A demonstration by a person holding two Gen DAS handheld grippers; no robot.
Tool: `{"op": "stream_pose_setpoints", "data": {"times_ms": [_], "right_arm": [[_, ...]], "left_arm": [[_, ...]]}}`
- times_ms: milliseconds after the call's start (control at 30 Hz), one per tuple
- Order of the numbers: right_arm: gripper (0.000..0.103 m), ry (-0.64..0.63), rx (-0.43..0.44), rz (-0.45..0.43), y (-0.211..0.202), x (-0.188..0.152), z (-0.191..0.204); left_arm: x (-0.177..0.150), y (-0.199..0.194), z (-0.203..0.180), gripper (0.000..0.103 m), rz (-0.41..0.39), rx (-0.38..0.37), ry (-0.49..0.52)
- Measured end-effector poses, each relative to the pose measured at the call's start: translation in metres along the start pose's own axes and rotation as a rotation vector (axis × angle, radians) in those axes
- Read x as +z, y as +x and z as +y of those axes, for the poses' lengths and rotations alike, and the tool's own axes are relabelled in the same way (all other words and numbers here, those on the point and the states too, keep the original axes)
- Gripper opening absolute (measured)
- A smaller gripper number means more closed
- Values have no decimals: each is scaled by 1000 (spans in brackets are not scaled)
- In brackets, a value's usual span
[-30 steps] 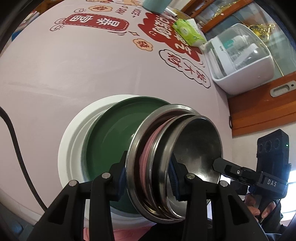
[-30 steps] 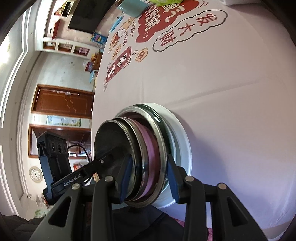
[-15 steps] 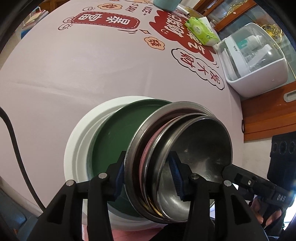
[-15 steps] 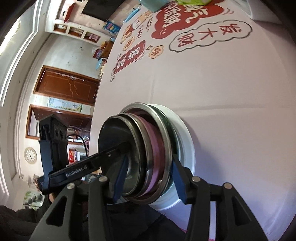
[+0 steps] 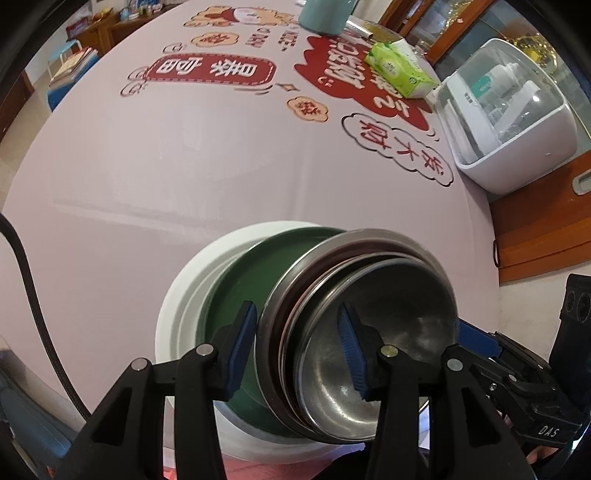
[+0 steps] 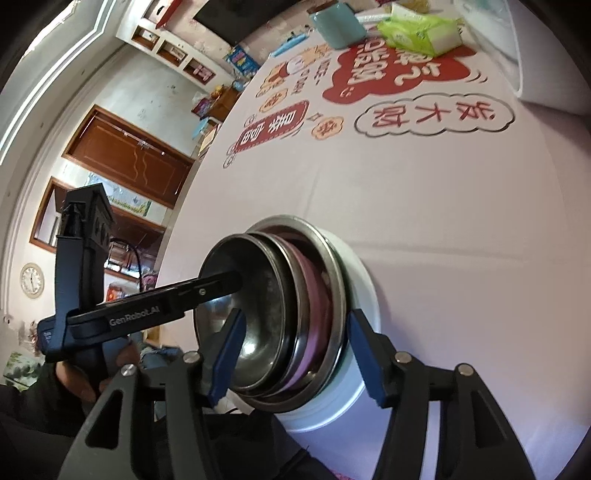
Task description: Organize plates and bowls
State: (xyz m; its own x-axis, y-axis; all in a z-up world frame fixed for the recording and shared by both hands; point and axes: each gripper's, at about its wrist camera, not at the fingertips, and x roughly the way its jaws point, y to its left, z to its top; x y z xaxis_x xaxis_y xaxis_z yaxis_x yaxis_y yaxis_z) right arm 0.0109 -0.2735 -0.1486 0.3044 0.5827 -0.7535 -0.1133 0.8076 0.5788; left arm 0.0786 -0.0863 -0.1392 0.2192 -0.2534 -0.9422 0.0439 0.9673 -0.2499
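Steel bowls (image 5: pixel 373 354), nested, sit on the green plate (image 5: pixel 243 291) and white plate (image 5: pixel 184 291) at the bench's (image 5: pixel 147 184) near edge. Left gripper (image 5: pixel 297 350) straddles their rim slackly; right gripper (image 6: pixel 291 354) jaws are opening, clear. Release step; next, withdraw both without disturbing the stack.

**A dining room around a printed tablecloth**

A pale pink tablecloth (image 5: pixel 155 173) printed with red and cream cartoon labels covers the round table. At its far edge stand a teal container (image 6: pixel 338 24), a green tissue pack (image 5: pixel 400 72) and a white lidded box (image 5: pixel 513 122) with a clear cover. Beyond the table, brown wooden doors (image 6: pixel 129 158) sit in a whitewashed wall, with a round wall clock (image 6: pixel 32 280) lower down. White shelving (image 6: pixel 173 55) runs near the ceiling. A wooden cabinet (image 5: pixel 546 236) stands beside the white box. Daylight falls softly across the cloth.
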Motion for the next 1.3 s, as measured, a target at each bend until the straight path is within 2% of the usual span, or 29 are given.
{"op": "stream_pose_setpoints", "data": {"times_ms": [67,167,267,333,533,633,833,1033,1200,1300], "right_arm": [[58,5,-24,-23,-4,-2,2],[59,18,-64,-66,-10,-3,5],[66,14,-108,-118,-18,-5,12],[75,0,-143,-159,-24,-9,20],[80,-61,-277,-261,-41,-21,53],[86,-88,-338,-307,-48,-32,73],[90,-83,-399,-347,-54,-56,101],[94,-89,-439,-382,-64,-87,129],[98,-104,-441,-381,-67,-102,152],[101,-122,-452,-397,-74,-113,167]], "left_arm": [[1,-6,-2,47,-18,-28,27],[2,-19,-6,56,-53,-76,58],[2,-32,-11,60,-86,-73,108],[3,-37,-13,64,-102,-66,131],[-1,-63,-7,68,-156,-71,151],[-6,-76,-3,71,-188,-46,172],[-23,-107,8,74,-263,-4,191],[-50,-135,14,88,-350,56,216],[-72,-154,16,100,-379,79,248],[-83,-165,18,101,-388,96,256]]}}
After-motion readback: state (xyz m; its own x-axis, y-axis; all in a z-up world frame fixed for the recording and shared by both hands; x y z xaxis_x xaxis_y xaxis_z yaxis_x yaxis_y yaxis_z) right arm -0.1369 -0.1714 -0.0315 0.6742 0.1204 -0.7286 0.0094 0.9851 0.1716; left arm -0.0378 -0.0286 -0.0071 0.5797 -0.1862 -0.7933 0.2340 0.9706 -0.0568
